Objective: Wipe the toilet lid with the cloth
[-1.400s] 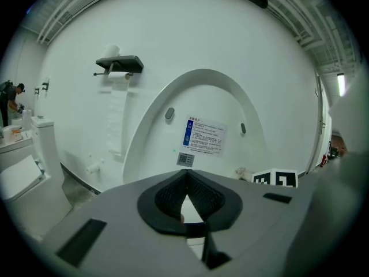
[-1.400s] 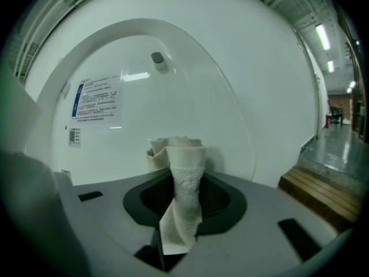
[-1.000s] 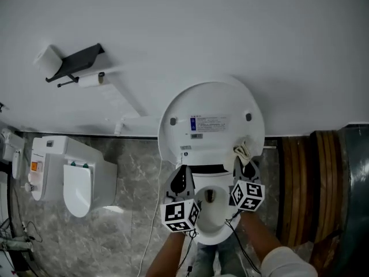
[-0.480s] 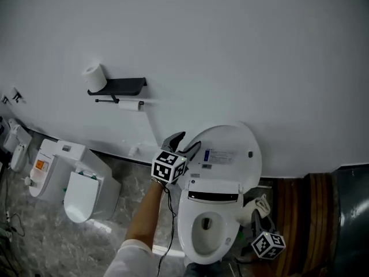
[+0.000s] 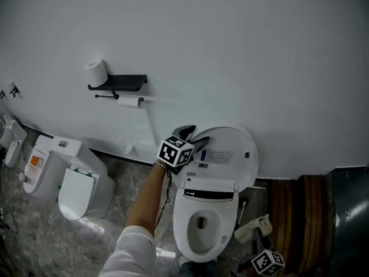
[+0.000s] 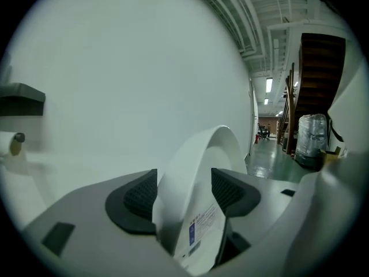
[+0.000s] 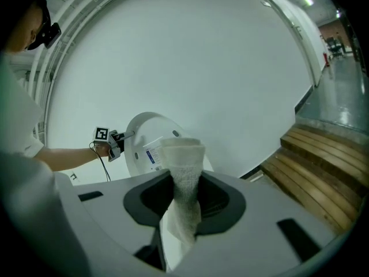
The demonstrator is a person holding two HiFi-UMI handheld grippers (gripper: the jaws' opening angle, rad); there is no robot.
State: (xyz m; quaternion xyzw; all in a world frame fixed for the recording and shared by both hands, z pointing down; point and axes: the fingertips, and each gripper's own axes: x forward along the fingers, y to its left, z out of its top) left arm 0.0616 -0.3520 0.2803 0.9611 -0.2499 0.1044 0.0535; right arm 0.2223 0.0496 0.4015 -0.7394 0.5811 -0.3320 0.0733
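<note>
The white toilet lid stands raised against the wall. My left gripper is at its upper left edge. In the left gripper view the lid's rim runs between the two dark pads, and the jaws of the left gripper are opening around it. My right gripper is low, to the right of the bowl, shut on a cream cloth. In the right gripper view the cloth sticks up from between the jaws of the right gripper, with the lid farther off.
The open toilet seat and bowl lie below the lid. A black shelf with paper rolls hangs on the wall to the left. Another white toilet stands at far left. Wooden steps rise at the right.
My left gripper rose from the front of the seat to the lid's upper left edge and opened. My right gripper carried the cloth down and to the right, away from the toilet.
</note>
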